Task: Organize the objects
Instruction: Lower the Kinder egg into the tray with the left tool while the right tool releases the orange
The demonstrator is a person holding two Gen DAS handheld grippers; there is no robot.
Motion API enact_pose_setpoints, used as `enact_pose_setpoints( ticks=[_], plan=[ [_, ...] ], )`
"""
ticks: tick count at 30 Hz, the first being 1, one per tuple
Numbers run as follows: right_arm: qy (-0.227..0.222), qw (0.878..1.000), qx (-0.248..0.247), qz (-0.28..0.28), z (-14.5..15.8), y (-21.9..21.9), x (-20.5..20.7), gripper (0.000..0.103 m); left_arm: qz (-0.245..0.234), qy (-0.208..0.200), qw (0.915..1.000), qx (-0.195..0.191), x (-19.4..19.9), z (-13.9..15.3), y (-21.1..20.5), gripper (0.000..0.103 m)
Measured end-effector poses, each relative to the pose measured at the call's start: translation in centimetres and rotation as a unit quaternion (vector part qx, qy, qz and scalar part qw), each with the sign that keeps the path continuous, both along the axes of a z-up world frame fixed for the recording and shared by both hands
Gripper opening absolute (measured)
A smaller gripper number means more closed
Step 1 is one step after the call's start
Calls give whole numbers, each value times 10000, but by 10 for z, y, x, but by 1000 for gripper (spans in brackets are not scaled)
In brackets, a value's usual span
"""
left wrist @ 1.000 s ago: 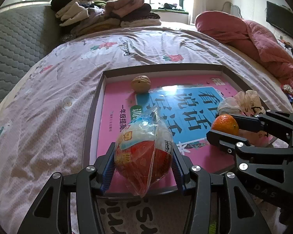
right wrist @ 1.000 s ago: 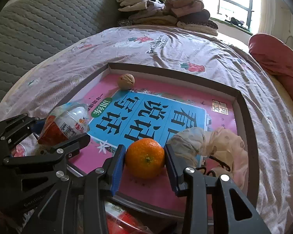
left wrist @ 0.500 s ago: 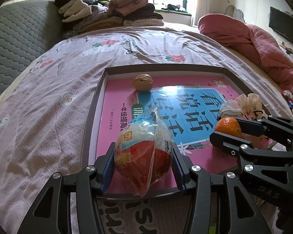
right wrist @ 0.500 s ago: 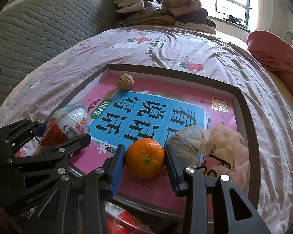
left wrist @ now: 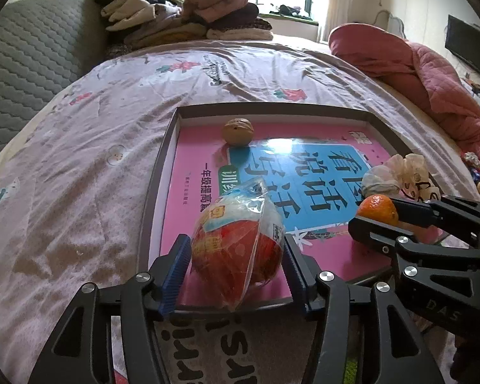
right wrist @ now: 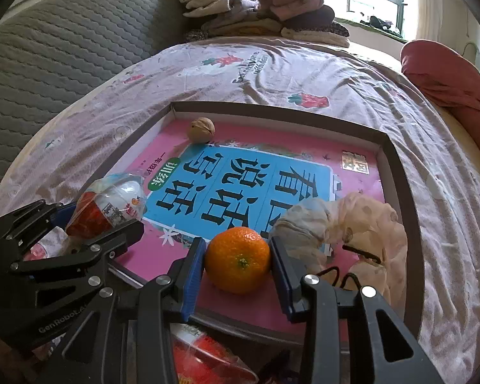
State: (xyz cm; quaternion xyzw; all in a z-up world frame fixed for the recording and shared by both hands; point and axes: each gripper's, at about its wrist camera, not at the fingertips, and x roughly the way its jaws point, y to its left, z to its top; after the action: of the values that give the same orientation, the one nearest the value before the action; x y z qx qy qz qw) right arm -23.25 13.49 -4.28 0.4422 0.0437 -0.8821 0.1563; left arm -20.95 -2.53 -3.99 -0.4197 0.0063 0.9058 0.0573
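Note:
A shallow dark-rimmed tray (left wrist: 272, 107) lies on the bed with a pink and blue book (left wrist: 304, 166) as its floor. A clear-wrapped red and white snack packet (left wrist: 236, 249) rests at the tray's near left corner between the fingers of my left gripper (left wrist: 235, 256). Its jaws are opening, and a thin gap shows at the left pad. My right gripper (right wrist: 238, 256) is shut on an orange (right wrist: 237, 264) low over the book near the front rim. A walnut (right wrist: 201, 129) sits at the tray's far left. A crumpled pale bag (right wrist: 352, 224) lies to the right of the orange.
The bed has a floral sheet (left wrist: 80, 176). Folded clothes (left wrist: 182, 19) are piled at its far end, a pink quilt (left wrist: 416, 70) is heaped at the right and a grey quilted headboard (left wrist: 25, 64) stands at the left. More red packets (right wrist: 208, 361) lie under my right gripper.
The left gripper's jaws have spread a little off the snack packet. The right gripper and the orange have not moved.

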Motion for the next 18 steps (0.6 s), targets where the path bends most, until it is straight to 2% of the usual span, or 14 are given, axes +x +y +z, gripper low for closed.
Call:
enact_pose_setpoints(
  ticks=[6, 11, 18],
  plan=[
    [4, 9999, 130, -24, 3, -1, 4, 41, 7, -21, 10000, 73, 3, 3, -3, 66],
    [61, 9998, 172, -60, 7, 0, 7, 41, -6, -11, 9999, 140, 7, 5, -5, 68],
    [256, 9996, 17, -115, 23, 6, 14, 45, 37, 58, 9996, 264, 17, 9, -8, 71]
  ],
)
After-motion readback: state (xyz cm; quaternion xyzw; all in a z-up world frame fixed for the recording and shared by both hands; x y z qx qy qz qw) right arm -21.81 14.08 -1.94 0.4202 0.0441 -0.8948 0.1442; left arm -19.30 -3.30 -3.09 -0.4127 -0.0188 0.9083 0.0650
